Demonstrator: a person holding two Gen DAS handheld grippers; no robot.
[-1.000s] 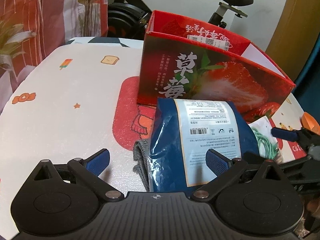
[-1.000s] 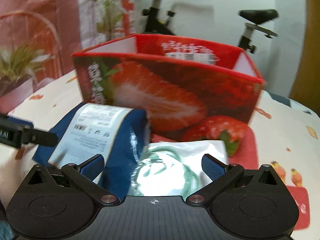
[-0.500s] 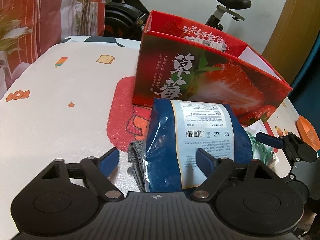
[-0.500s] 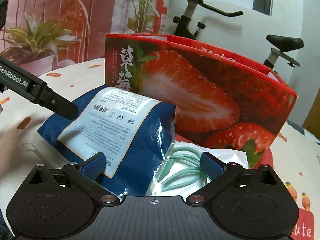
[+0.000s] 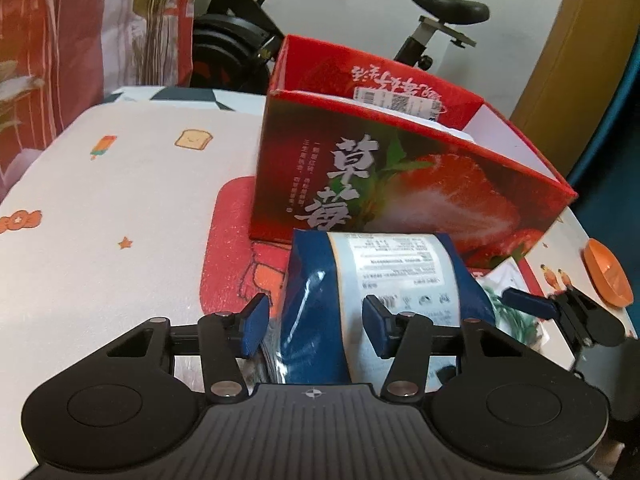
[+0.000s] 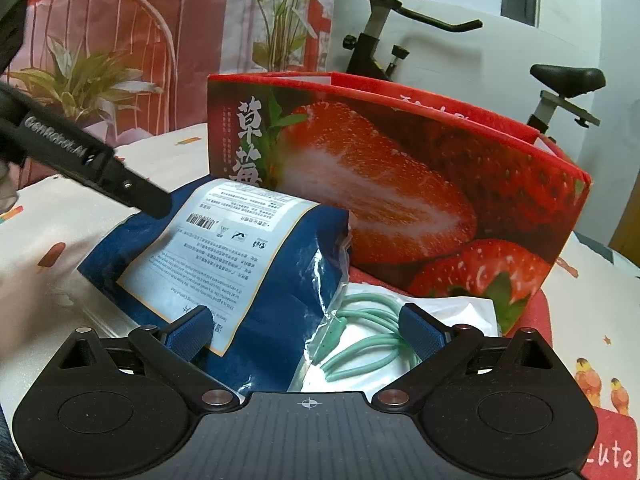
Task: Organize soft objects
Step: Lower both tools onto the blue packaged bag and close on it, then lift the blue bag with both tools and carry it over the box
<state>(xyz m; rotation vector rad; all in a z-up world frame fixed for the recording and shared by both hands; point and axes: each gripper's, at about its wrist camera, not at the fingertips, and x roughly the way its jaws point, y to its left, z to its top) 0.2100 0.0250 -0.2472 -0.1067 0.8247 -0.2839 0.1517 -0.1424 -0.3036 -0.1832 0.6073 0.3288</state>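
A blue plastic packet with a white printed label [image 5: 384, 280] [image 6: 224, 248] lies on the table in front of a red strawberry box [image 5: 400, 184] [image 6: 380, 184]. My left gripper [image 5: 316, 326] has its jaws partly closed around the packet's near end, the pads close to its sides. A clear bag with green tubing [image 6: 360, 352] [image 5: 508, 304] lies to the right of the packet. My right gripper [image 6: 306, 334] is open, low over that bag and the packet's edge. The strawberry box is open at the top.
The table has a white cloth with cartoon prints [image 5: 120, 200] and a red patch [image 5: 228, 248]. An orange dish [image 5: 608, 276] sits at the right edge. An exercise bike [image 6: 400, 32] and a plant backdrop [image 6: 100, 40] stand behind the table.
My left gripper's jaws have narrowed around the blue packet and the gripper has moved in over it. My right gripper has come lower and closer to the bag of green tubing.
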